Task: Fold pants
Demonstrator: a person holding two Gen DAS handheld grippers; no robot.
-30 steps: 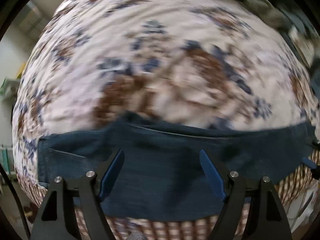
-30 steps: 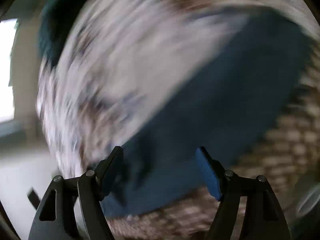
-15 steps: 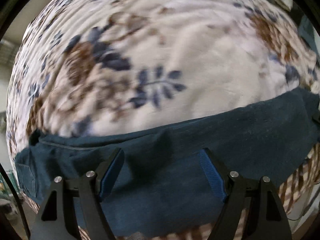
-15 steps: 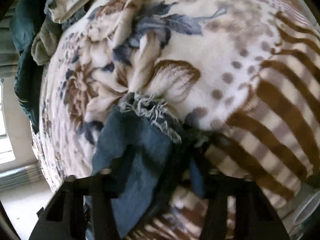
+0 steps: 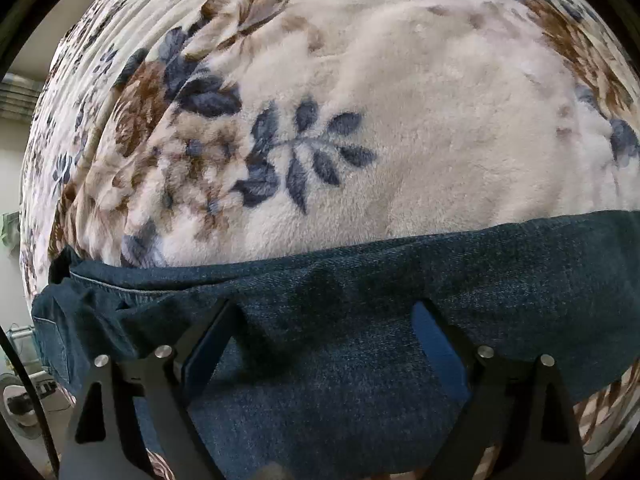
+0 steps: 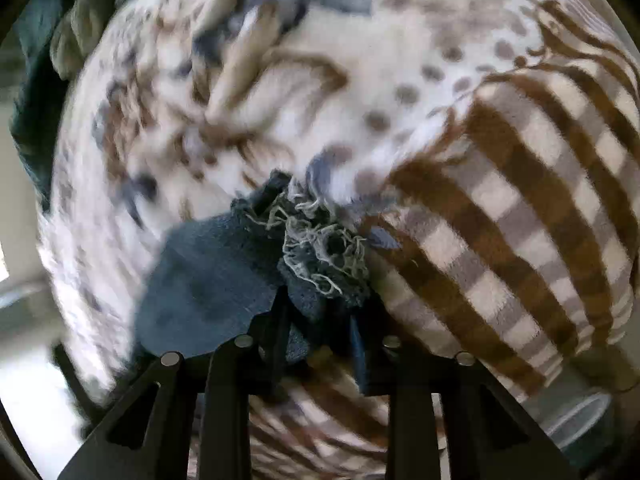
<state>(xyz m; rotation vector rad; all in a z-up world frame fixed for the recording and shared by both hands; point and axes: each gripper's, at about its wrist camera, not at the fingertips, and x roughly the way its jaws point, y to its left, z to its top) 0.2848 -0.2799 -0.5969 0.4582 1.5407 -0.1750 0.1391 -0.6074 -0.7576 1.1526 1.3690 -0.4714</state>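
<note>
Dark blue denim pants [image 5: 360, 304] lie in a band across a floral fleece blanket [image 5: 400, 120]. My left gripper [image 5: 322, 336] points down over the pants. Its jaws are opening and stand wide, with flat denim under and between the blue pads [image 5: 436, 340], which do not press on it. In the right wrist view the pants' frayed hem [image 6: 316, 240] bunches up where the floral part meets the brown striped border [image 6: 520, 220]. My right gripper [image 6: 320, 324] is shut on that bunched hem, and more denim [image 6: 200, 280] spreads away to the left.
A heap of other clothes [image 6: 80, 20] and a dark green cloth [image 6: 32, 112] lie at the far left of the bed. The blanket's edge drops to the floor [image 5: 24, 392] on the left. A pale round object [image 6: 580, 420] sits low right.
The left gripper sank closer to the pants and its jaws spread wider. The right gripper swung to the frayed hem and shut on it, bunching the denim.
</note>
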